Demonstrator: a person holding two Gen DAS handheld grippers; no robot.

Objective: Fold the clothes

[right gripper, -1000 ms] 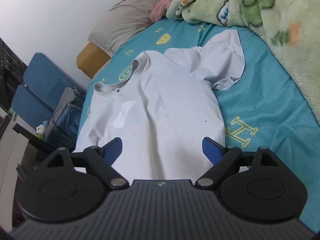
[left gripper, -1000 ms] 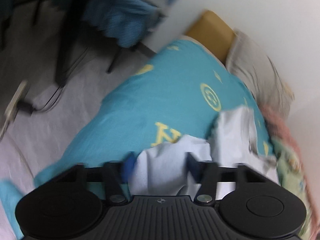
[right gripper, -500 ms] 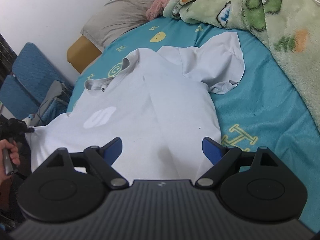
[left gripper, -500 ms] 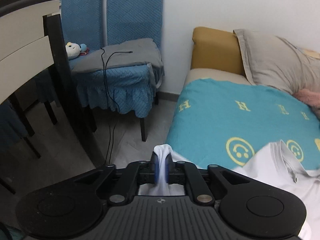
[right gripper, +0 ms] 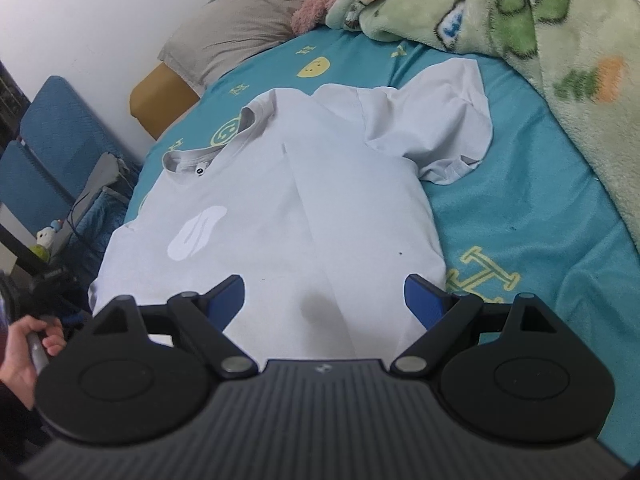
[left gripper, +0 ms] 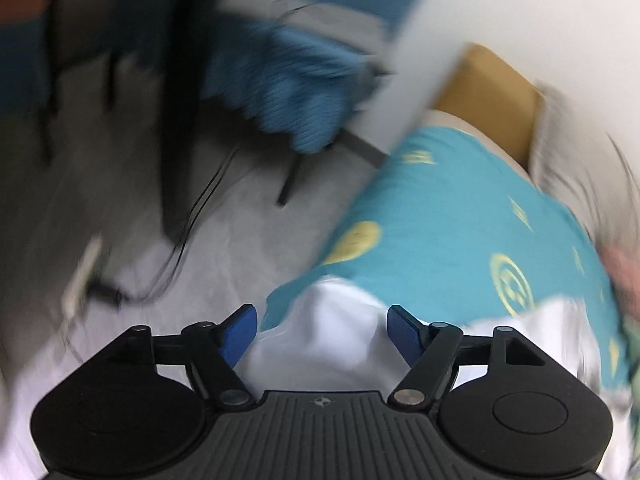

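Observation:
A white short-sleeved shirt (right gripper: 296, 200) lies front up on the teal bedsheet (right gripper: 540, 216), collar at the far left, one sleeve (right gripper: 440, 120) spread to the right. My right gripper (right gripper: 324, 296) is open and empty above the shirt's lower body. My left gripper (left gripper: 322, 330) is open at the bed's left edge; a corner of the shirt's white cloth (left gripper: 328, 320) lies between its blue pads without being clamped. That view is motion-blurred.
A green fleece blanket (right gripper: 520, 20) and a grey pillow (right gripper: 248, 28) lie at the bed's far side. Blue-covered chairs (left gripper: 288, 92), a dark table leg (left gripper: 180, 120) and cables on the floor stand left of the bed. A hand (right gripper: 24, 344) shows at the lower left.
My left gripper, shut on the shirt's cloth half a second ago, has opened and swung fast toward the bed edge. The shirt's left side has drawn in. My right gripper stays open.

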